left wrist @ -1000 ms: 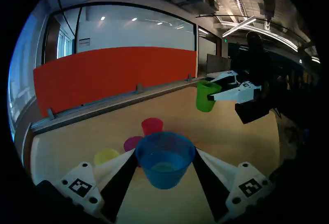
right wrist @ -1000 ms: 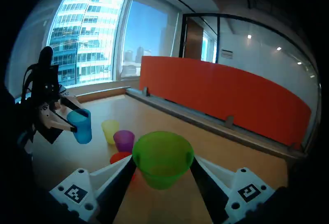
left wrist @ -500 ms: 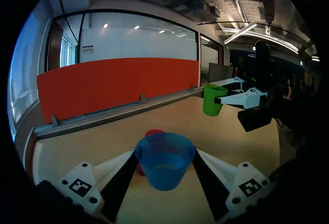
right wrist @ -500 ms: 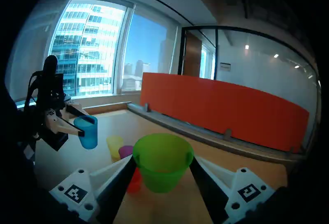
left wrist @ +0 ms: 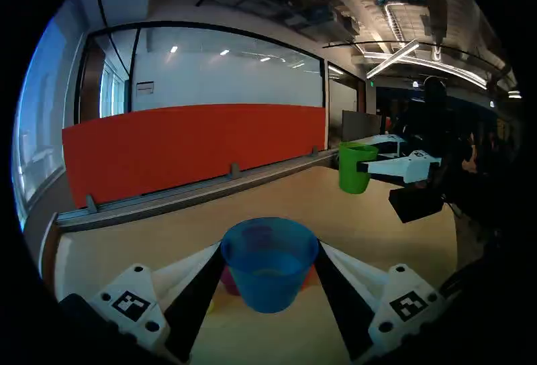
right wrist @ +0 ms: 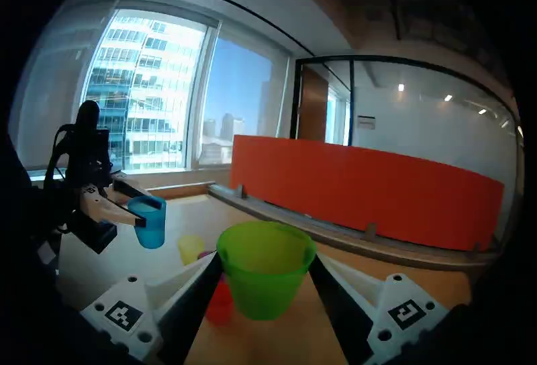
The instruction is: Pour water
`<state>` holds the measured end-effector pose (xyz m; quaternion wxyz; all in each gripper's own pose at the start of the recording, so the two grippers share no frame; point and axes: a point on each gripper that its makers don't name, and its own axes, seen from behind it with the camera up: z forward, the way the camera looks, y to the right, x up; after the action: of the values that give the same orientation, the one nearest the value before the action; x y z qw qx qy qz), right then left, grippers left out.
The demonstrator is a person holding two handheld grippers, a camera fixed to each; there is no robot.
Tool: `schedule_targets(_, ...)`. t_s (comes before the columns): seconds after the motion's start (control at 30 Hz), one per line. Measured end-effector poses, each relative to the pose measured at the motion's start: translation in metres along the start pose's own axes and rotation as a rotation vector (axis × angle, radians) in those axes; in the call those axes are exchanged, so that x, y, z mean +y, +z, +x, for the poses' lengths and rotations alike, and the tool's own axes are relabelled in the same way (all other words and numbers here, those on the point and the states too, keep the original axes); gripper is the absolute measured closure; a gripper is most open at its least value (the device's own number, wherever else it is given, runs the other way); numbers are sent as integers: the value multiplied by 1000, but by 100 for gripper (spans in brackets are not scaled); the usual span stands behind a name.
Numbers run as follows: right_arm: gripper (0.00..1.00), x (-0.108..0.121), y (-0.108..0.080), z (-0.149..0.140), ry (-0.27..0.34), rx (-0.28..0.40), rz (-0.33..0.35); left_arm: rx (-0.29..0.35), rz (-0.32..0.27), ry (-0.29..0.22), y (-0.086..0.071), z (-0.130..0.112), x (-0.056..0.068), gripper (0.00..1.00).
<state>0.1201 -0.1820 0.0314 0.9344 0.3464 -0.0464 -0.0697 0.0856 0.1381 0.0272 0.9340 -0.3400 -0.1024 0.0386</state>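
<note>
Fingers (left wrist: 181,271) of the left gripper (left wrist: 268,251) are clamped on the blue cup (left wrist: 268,281), looks like some water in it, up over the surface (left wrist: 376,224), right gripper (right wrist: 265,264) squeezing the green cup (right wrist: 265,284), which blocks most of a red cup (right wrist: 220,306) below, yellow cup (right wrist: 190,247) near it.

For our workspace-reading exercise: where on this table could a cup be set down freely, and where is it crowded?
Free: the bare table stretch between the held blue cup and the rail below the orange panel, and the wood under the held green cup. Crowded: around the yellow cup and red cup, standing close together.
</note>
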Motion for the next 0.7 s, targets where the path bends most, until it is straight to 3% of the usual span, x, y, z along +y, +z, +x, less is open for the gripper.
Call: schedule_targets(0.7,9,-6,-1,6,3,25,25,41,26,25,-3,18,-7,12)
